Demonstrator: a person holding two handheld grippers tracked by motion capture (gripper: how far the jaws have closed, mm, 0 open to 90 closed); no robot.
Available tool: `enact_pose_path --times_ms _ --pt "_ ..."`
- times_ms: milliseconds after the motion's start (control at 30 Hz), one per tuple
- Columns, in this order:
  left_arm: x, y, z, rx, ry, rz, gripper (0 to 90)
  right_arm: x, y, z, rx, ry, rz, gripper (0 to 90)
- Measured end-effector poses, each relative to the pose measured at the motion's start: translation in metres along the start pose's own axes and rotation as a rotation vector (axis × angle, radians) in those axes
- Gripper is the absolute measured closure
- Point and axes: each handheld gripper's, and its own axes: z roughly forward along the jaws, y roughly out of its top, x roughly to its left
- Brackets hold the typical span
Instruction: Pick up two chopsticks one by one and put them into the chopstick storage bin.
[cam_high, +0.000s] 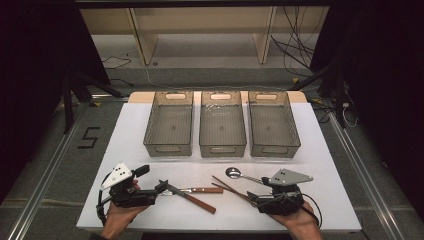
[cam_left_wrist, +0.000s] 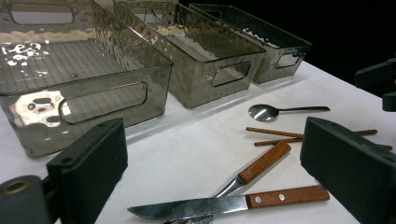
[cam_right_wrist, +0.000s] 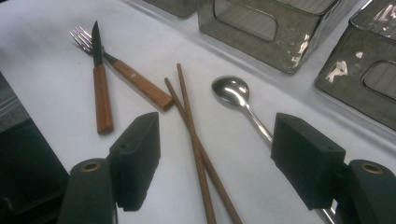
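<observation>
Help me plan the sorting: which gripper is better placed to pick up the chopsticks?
Right. The right gripper has its open jaws either side of the chopsticks; the left gripper sits over the knife.

Both hand-held grippers (cam_high: 161, 189) (cam_high: 254, 201) low, jaws apart.

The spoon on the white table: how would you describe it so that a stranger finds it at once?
Start from the three clear bins standing in a row on the white table. In front of the middle bin, among the cutlery, lies the spoon, bowl to the left. It is all shiny metal, unlike the wooden-handled knife and brown chopsticks beside it.
</observation>
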Motion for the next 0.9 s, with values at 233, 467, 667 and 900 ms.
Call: enact_pose_path --times_ms 233,467,667,900 --pt "0.0 0.0 0.0 0.0 0.001 0.0 7.0 0.0 0.002 0.001 0.052 -0.005 0.004 35.9" --pt "0.0 0.0 0.0 -0.001 0.0 0.0 7.0 0.001 0.002 0.003 0.119 -0.002 0.006 39.9" --pt "0.0 0.0 0.0 0.0 0.0 0.0 7.0 0.002 -0.001 0.009 0.213 0.015 -0.017 46.3" --pt "0.0 0.0 0.0 0.0 -0.001 0.001 7.0 0.005 -0.004 0.015 0.294 0.035 -0.047 54.0"
